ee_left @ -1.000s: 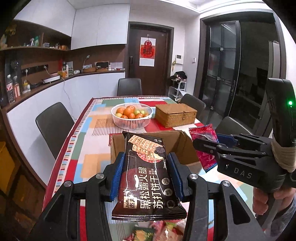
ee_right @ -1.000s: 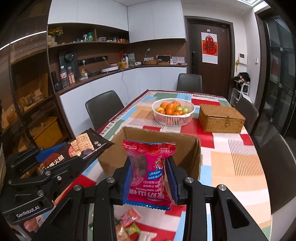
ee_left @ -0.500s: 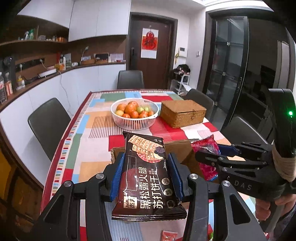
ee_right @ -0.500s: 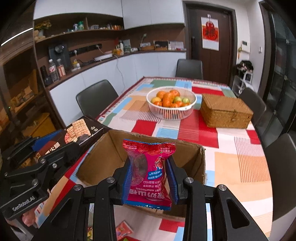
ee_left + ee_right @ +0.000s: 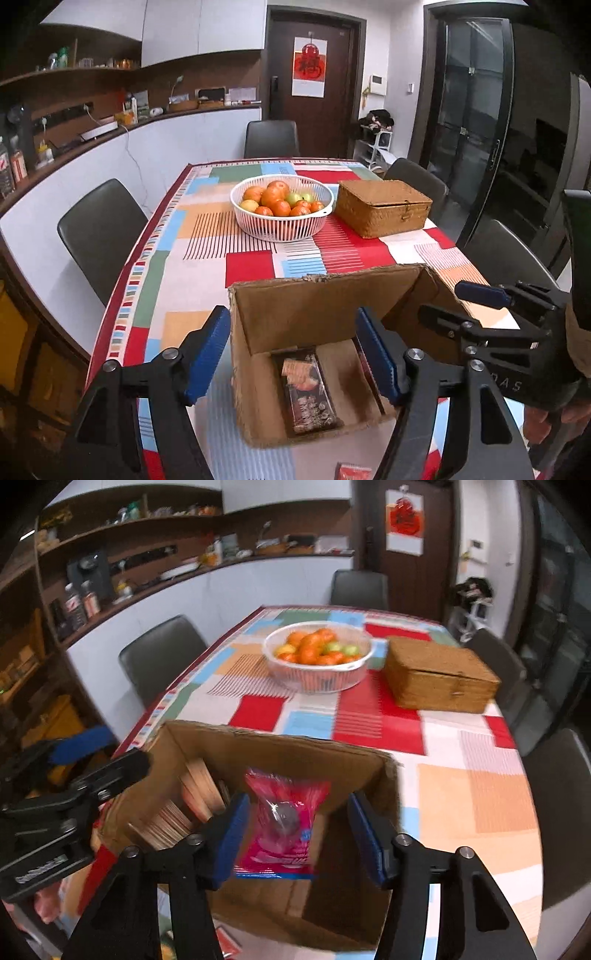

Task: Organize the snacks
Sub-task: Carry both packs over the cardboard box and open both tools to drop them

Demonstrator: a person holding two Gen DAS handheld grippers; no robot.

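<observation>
An open cardboard box [image 5: 325,306] stands on the patterned tablecloth, right under both grippers. My left gripper [image 5: 291,354] hangs over it with its jaws opening and nothing between them. The black cracker packet [image 5: 310,395] lies on the box floor. My right gripper [image 5: 299,842] is over the box's right side, jaws opening. A red snack packet [image 5: 284,823] is between its blue pads, blurred and loose, with a gap to the right pad. The cracker packet [image 5: 192,805] also shows in the right wrist view. Each gripper appears in the other's view: the right gripper [image 5: 458,302] and the left gripper [image 5: 96,760].
Beyond the box are a white basket of oranges [image 5: 282,208] and a wicker box [image 5: 382,206]. Dark chairs [image 5: 101,229] line the table's sides. Loose snack packets [image 5: 352,472] lie on the cloth in front of the box. A hand [image 5: 543,424] holds the right gripper.
Both grippers moved forward over the box and their jaws spread. The black cracker packet left the left jaws and dropped into the box. The red packet came loose between the right pads.
</observation>
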